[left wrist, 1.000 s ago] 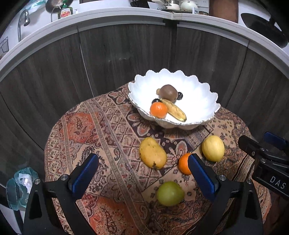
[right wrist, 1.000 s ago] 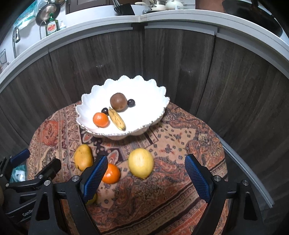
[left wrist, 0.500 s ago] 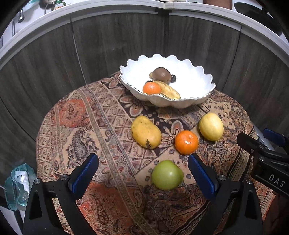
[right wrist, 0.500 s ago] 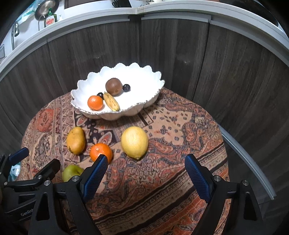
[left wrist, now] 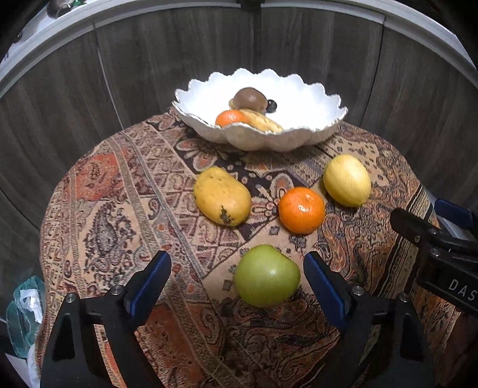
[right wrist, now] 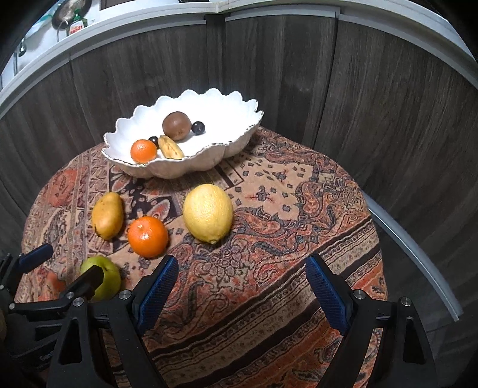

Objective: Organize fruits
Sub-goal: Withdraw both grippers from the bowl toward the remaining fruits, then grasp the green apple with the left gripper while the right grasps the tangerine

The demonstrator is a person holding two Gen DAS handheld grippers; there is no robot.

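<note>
Four loose fruits are left on the patterned cloth [left wrist: 125, 191] before the white bowl [left wrist: 307, 140], presumably awaiting collection. The green apple [left wrist: 266, 276] is framed, untouched, by the left gripper [left wrist: 236, 279], whose jaws have just been narrowing. The lemon [right wrist: 208, 212] lies ahead of the wide, empty right gripper [right wrist: 242, 282].

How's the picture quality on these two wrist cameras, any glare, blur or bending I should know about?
Left wrist view: sharp, dim warm light, a small highlight on the green apple, soft shadows under the fruit, and black vignette corners. Right wrist view: equally sharp, with the cabinet panels and countertop edge bowed by the fisheye; the white bowl is bright but not blown out.
</note>
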